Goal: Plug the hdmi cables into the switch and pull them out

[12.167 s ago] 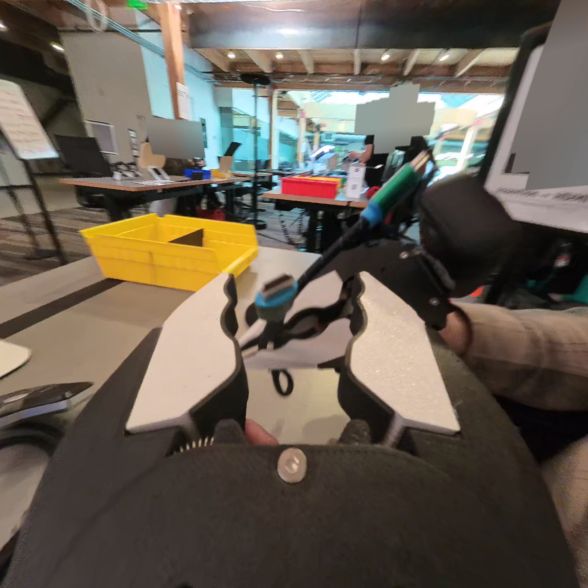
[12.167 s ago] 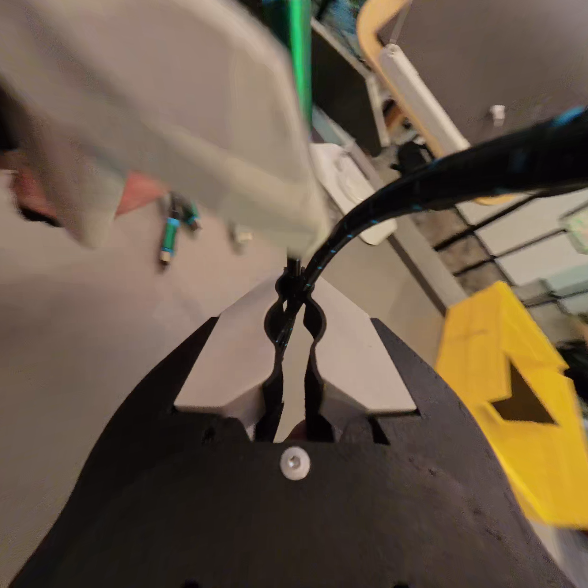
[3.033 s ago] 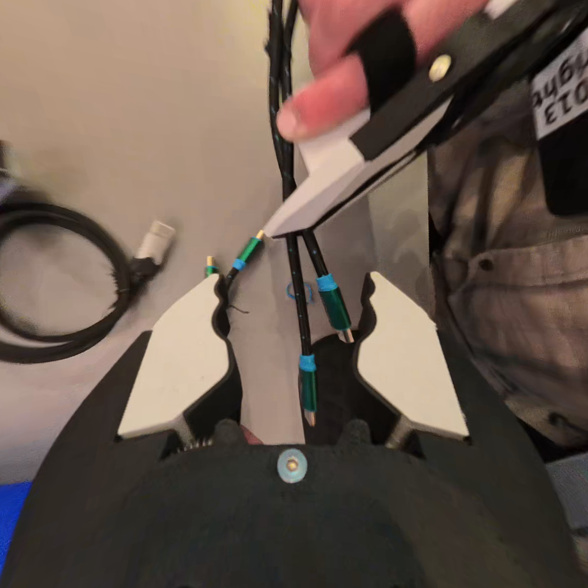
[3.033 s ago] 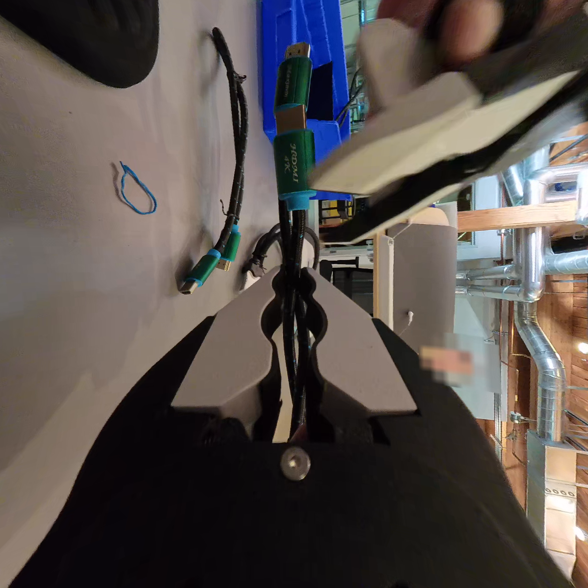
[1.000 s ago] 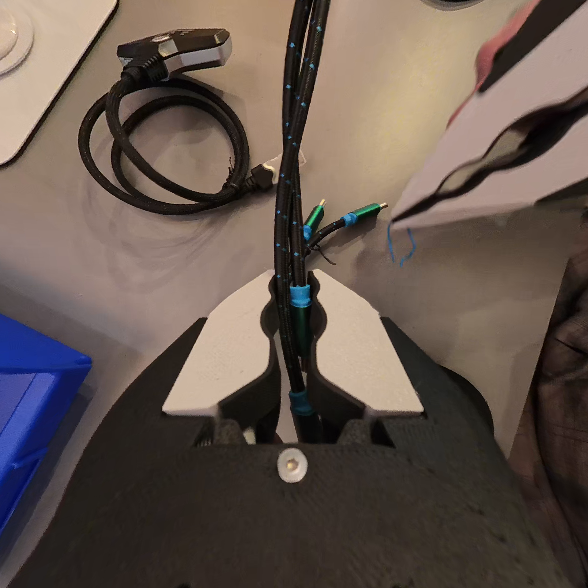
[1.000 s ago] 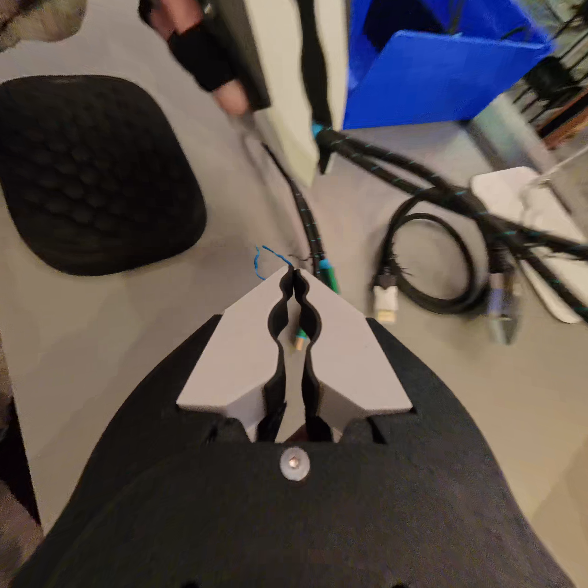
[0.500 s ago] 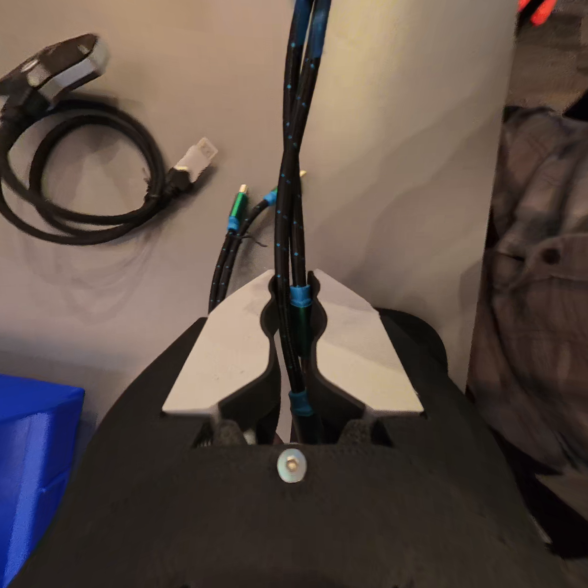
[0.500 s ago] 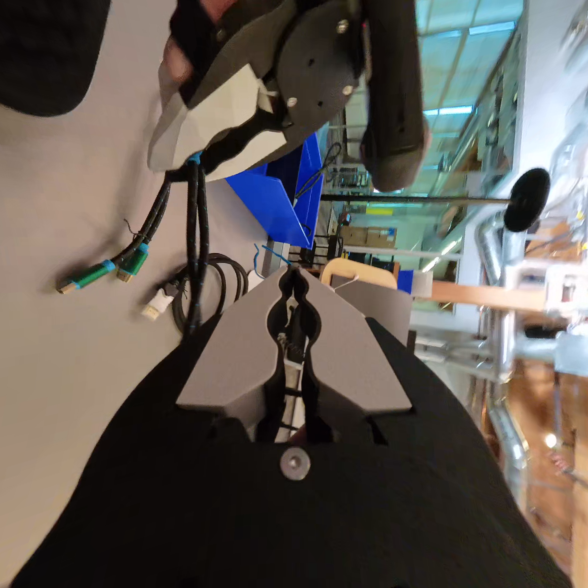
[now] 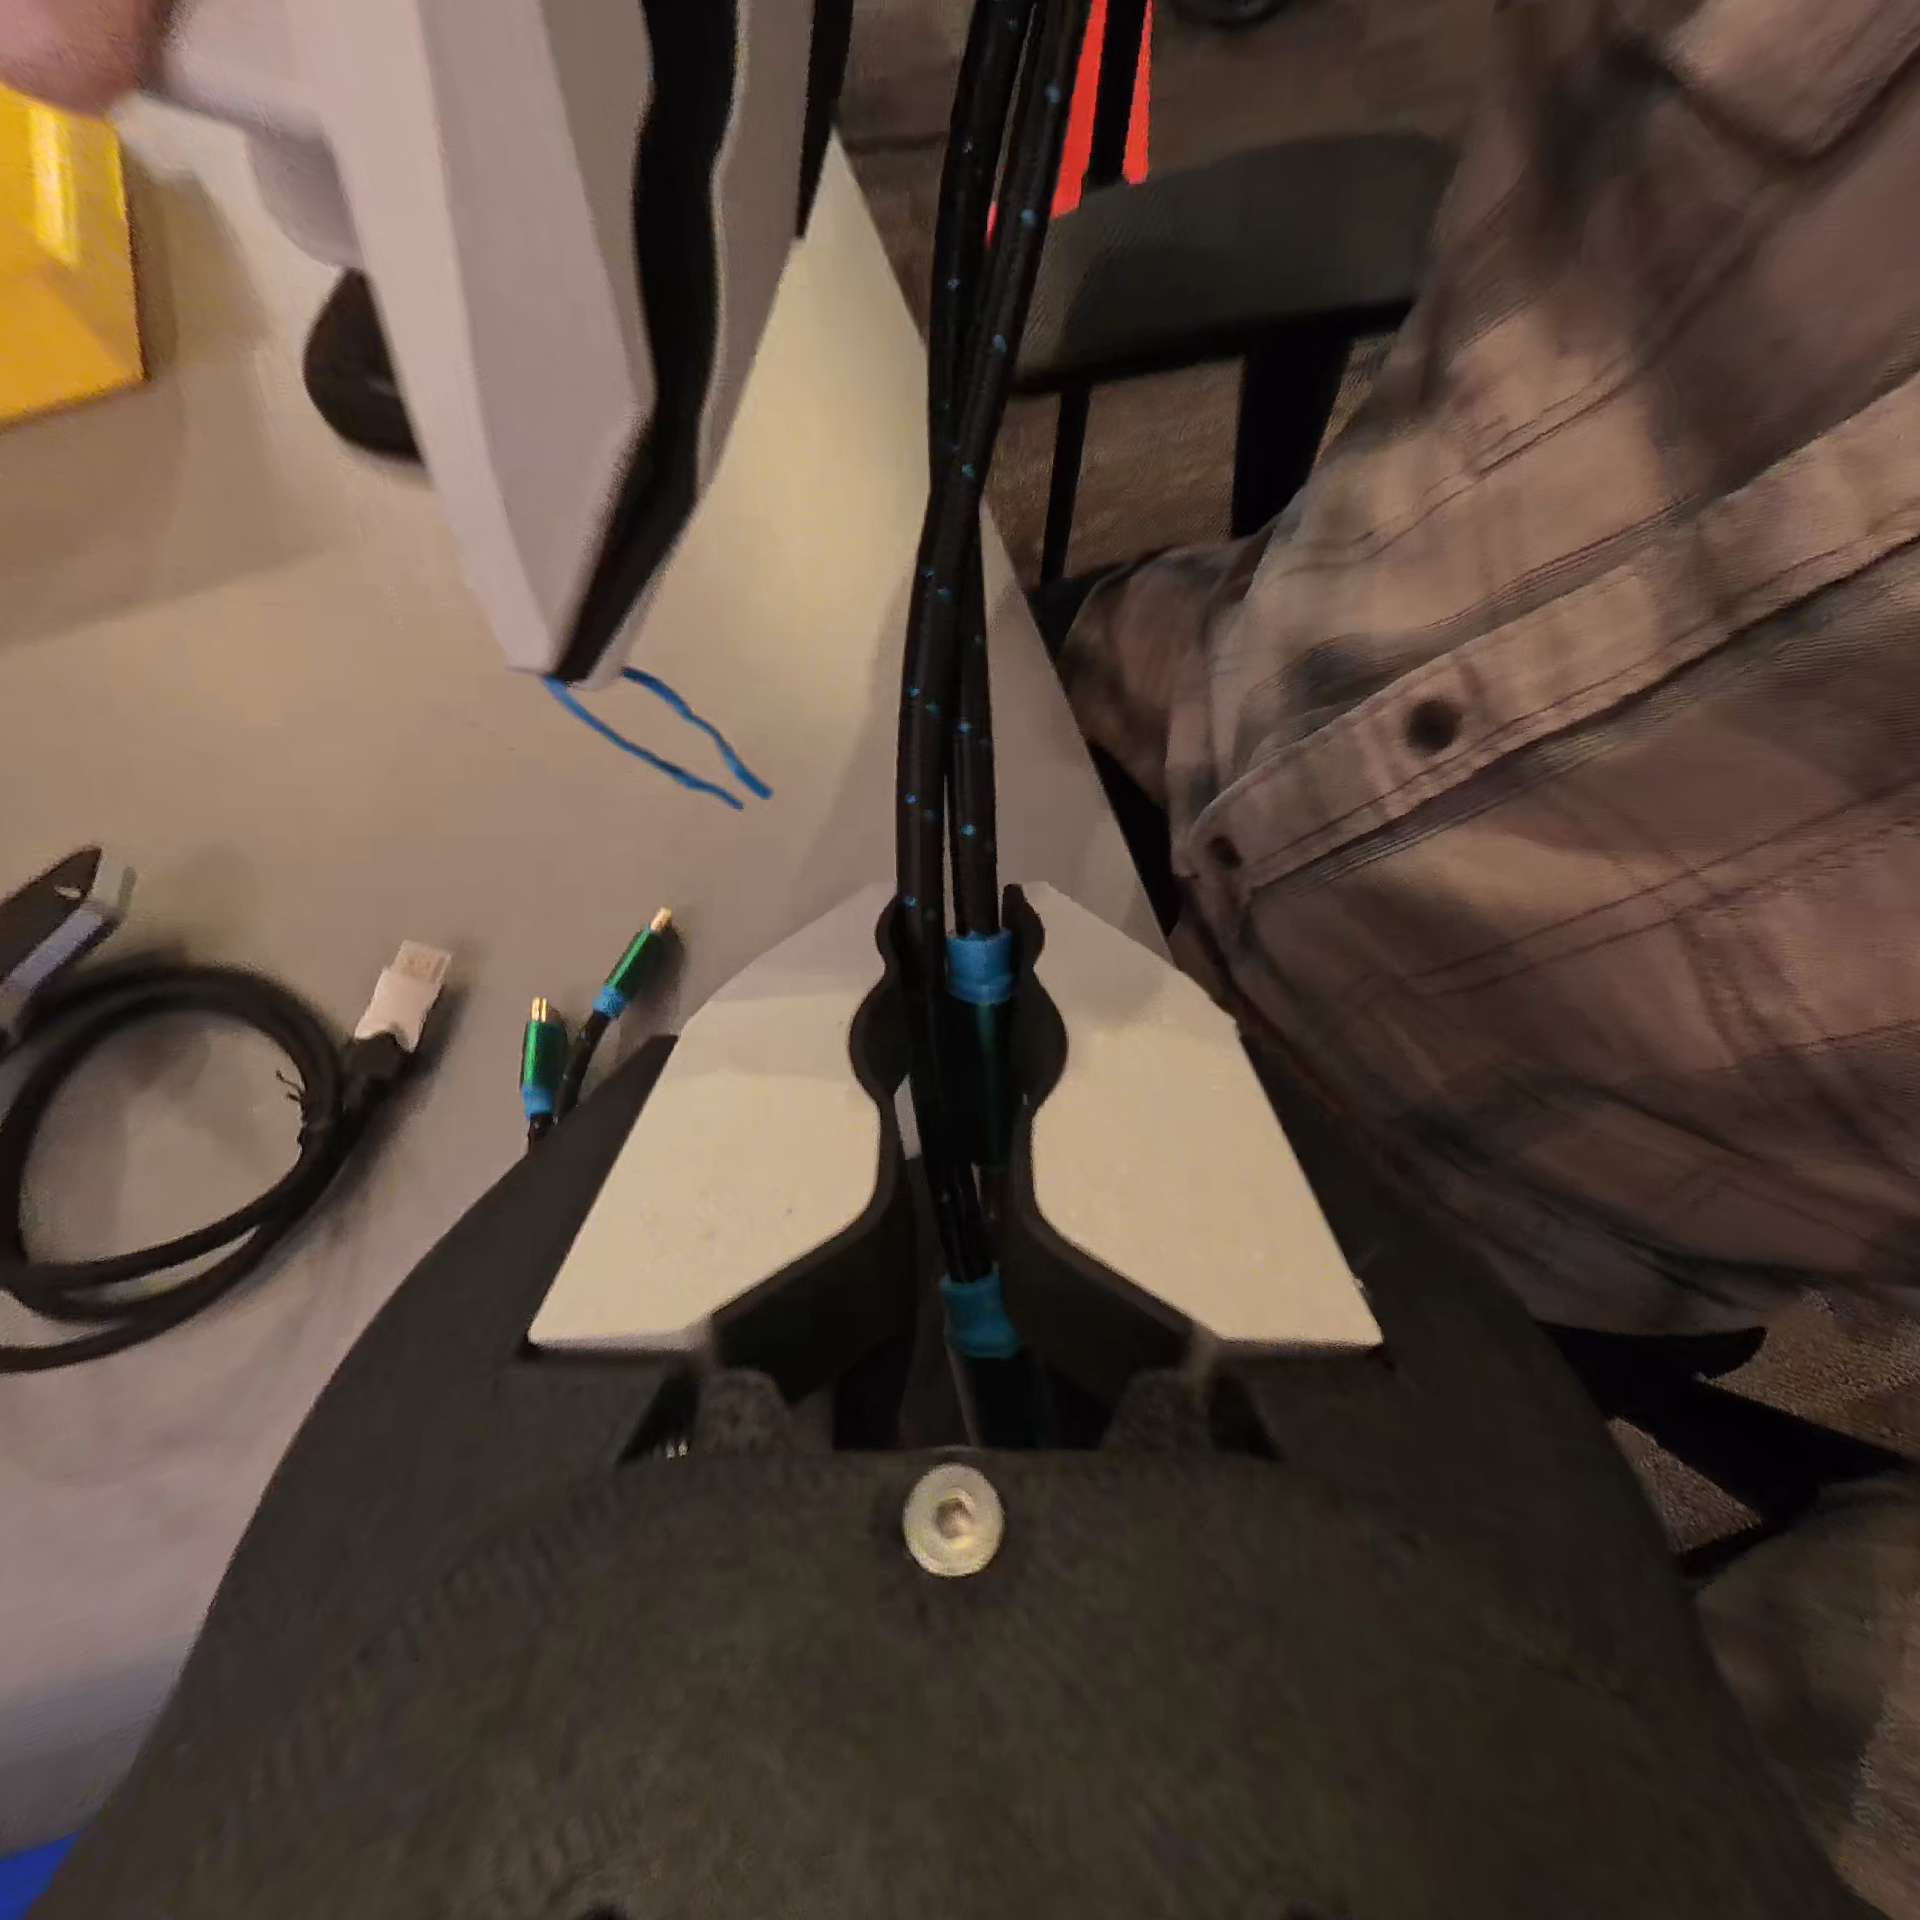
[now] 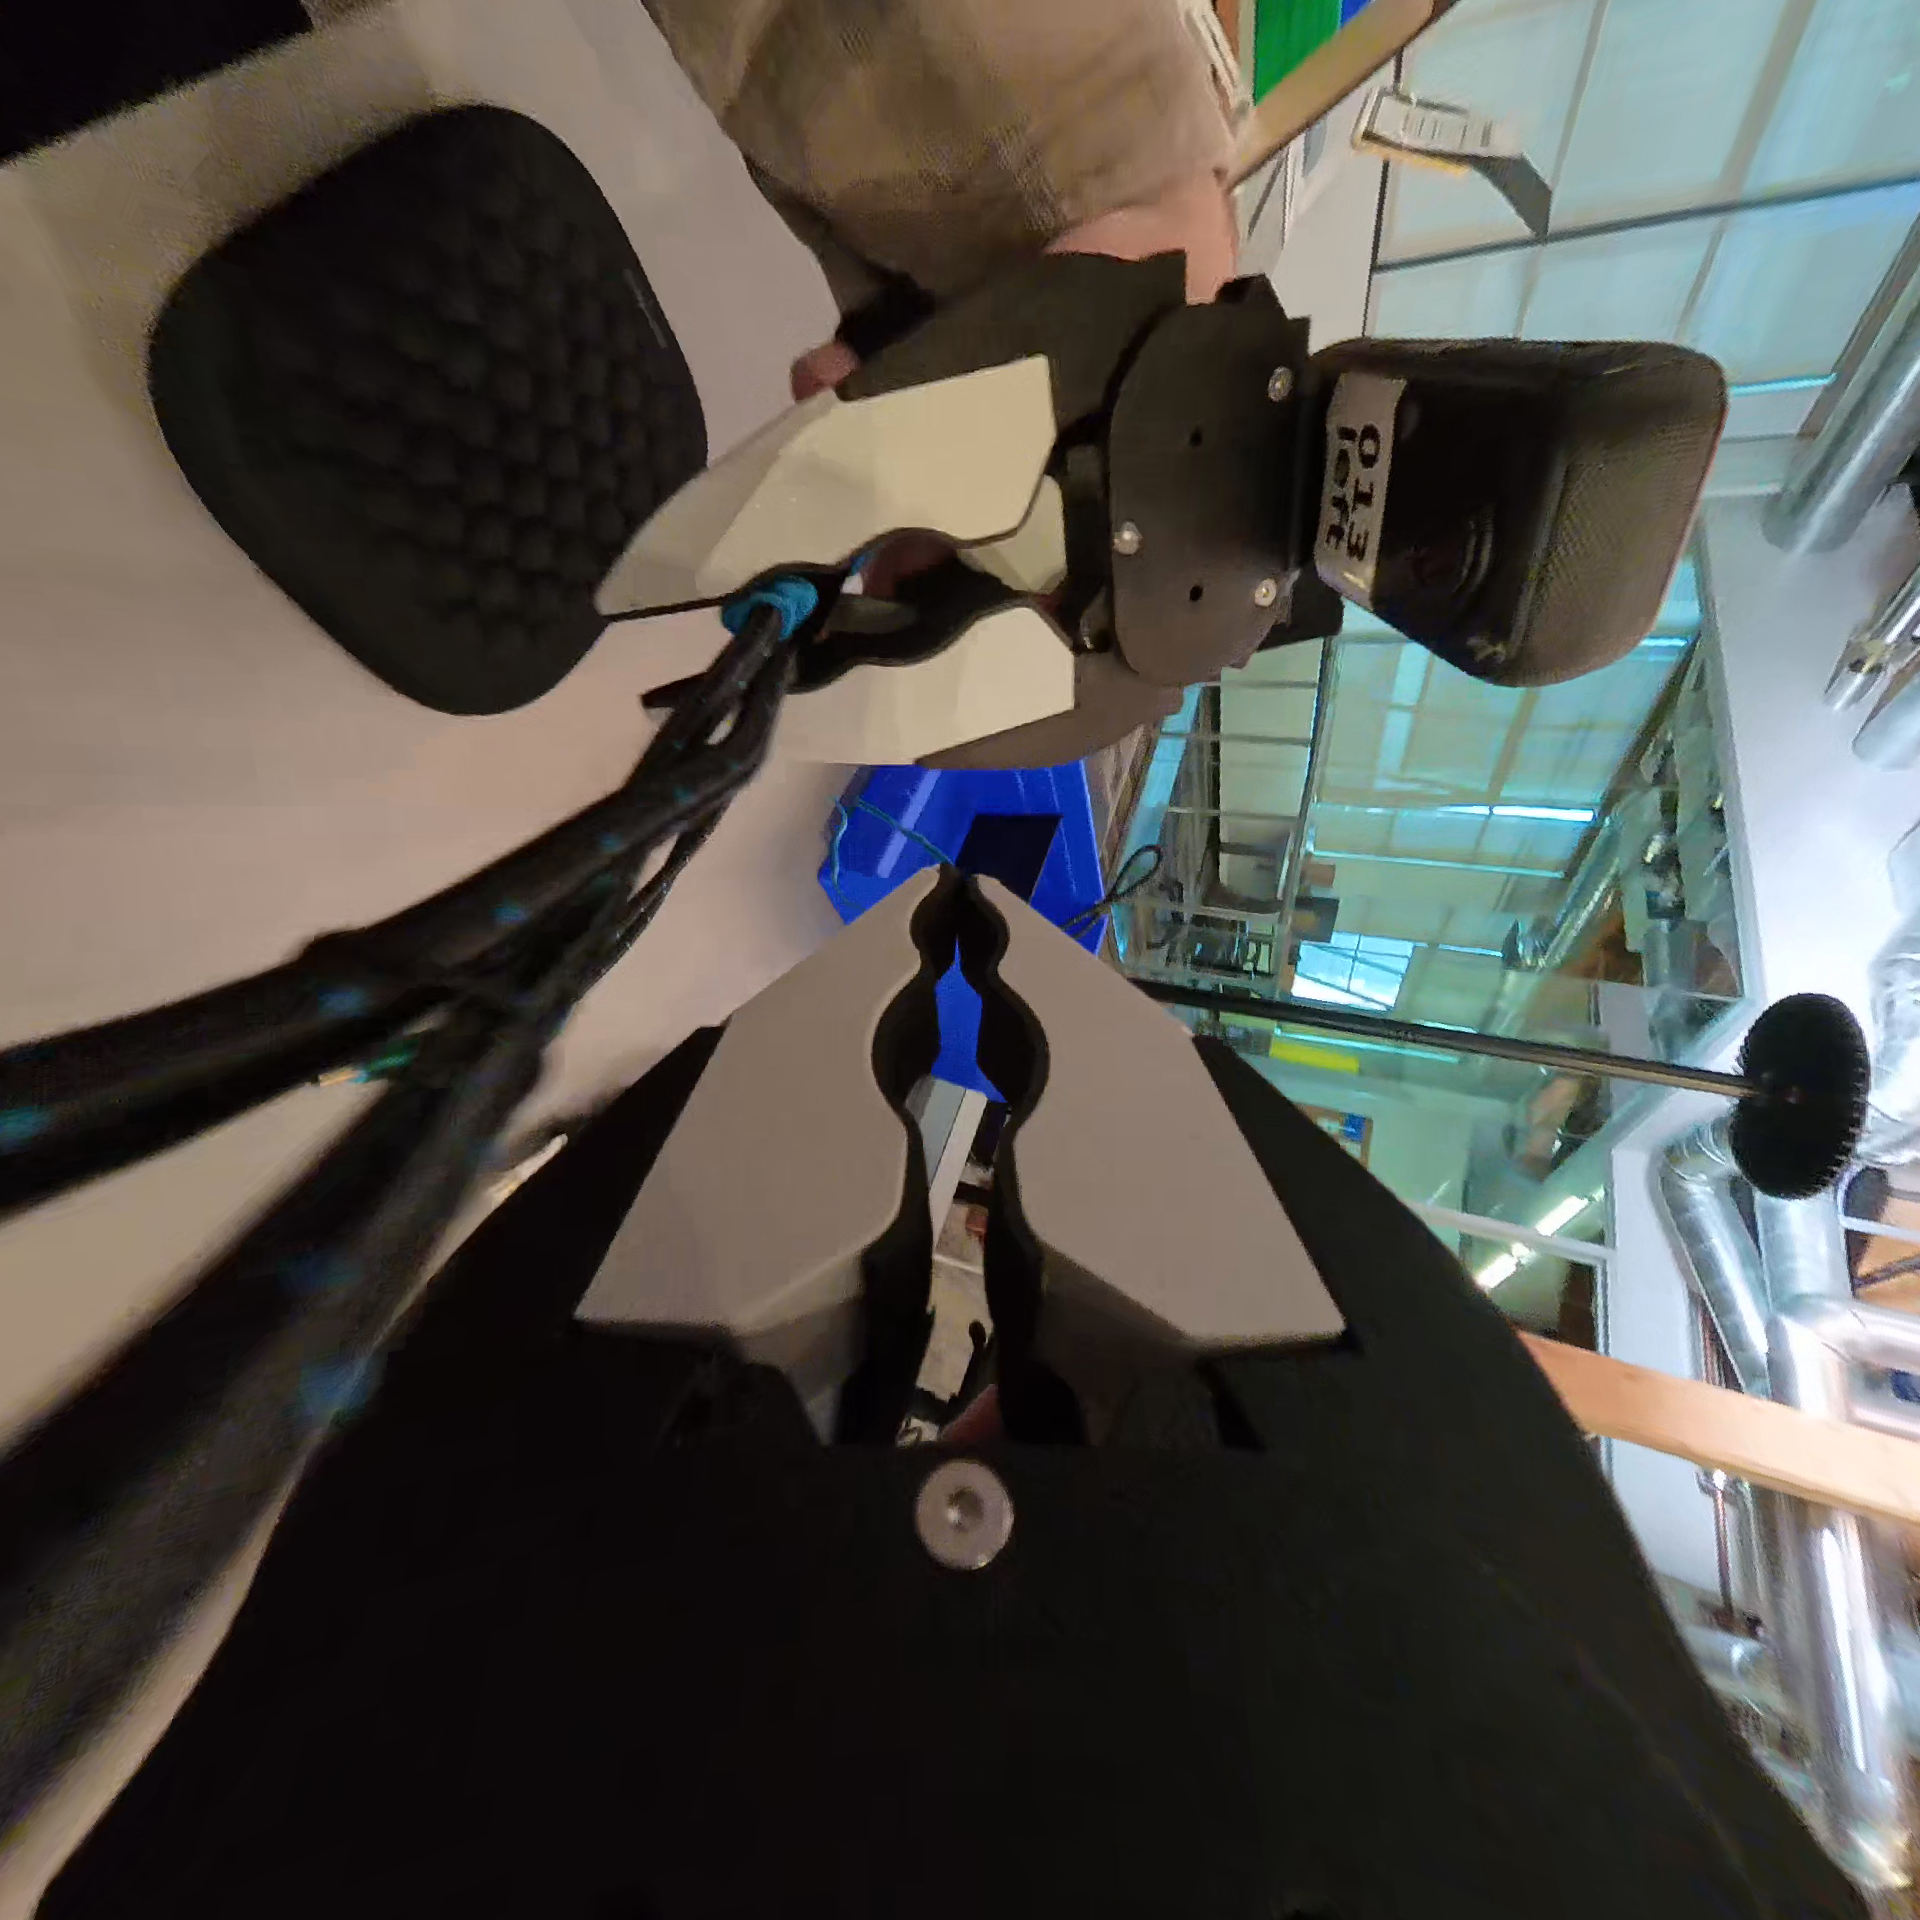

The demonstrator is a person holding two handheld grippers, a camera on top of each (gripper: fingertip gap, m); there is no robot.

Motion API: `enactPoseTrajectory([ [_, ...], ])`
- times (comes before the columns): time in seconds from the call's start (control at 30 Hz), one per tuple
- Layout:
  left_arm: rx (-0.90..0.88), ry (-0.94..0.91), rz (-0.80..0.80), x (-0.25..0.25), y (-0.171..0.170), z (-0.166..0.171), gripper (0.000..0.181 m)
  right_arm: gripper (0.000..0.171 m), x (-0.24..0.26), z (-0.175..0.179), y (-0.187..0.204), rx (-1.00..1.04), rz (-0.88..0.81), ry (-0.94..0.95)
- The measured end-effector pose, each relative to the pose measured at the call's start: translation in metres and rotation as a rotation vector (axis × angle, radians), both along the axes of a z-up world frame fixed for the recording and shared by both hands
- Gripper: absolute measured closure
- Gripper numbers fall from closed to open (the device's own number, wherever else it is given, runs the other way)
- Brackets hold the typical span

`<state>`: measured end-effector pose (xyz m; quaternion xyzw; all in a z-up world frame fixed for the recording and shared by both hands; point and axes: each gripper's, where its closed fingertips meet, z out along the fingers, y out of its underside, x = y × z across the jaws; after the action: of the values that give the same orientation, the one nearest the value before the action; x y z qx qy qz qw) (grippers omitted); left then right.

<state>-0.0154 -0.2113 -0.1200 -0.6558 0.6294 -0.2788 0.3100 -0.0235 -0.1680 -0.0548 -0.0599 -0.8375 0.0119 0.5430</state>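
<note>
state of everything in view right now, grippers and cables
left hand-held gripper: shut on black braided hdmi cables
right hand-held gripper: shut on thin blue twist tie
two green hdmi plugs: lying loose on grey table
coiled black cable with white plug: unplugged, on table

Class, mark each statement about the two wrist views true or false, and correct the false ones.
1. The left hand-held gripper is shut on the braided cables. True.
2. The right hand-held gripper pinches a blue tie. True.
3. Two green plugs lie in the yellow bin. False: they lie on the table.
4. The coiled black cable hangs from the right hand-held gripper. False: it rests on the table.
</note>
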Motion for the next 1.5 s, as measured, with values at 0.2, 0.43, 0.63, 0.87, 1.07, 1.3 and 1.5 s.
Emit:
enactPoseTrajectory([
  [0.2,0.005,-0.069,-0.048,0.002,-0.010,0.016,0.166,0.171,0.010,0.005,-0.017,-0.107,0.058,0.011],
  [0.43,-0.005,-0.084,-0.102,0.012,-0.018,0.018,0.166,0.171,0.015,0.013,-0.032,-0.187,0.111,0.050],
  [0.63,0.000,-0.109,-0.128,0.015,-0.021,0.023,0.166,0.171,0.020,0.018,-0.032,-0.151,0.133,0.031],
  [0.87,0.008,-0.122,-0.137,0.019,-0.021,0.026,0.166,0.171,0.019,0.017,-0.041,-0.219,0.163,0.040],
  [1.07,0.005,-0.125,-0.142,0.021,-0.021,0.025,0.166,0.171,0.019,0.025,-0.041,-0.312,0.165,0.095],
  [1.3,0.007,-0.101,-0.122,0.016,-0.020,0.023,0.166,0.171,0.022,0.014,-0.031,-0.303,0.125,0.054],
  [1.5,-0.010,-0.025,0.005,-0.013,-0.003,0.009,0.166,0.171,0.045,-0.046,0.016,-0.587,-0.176,-0.203],
])
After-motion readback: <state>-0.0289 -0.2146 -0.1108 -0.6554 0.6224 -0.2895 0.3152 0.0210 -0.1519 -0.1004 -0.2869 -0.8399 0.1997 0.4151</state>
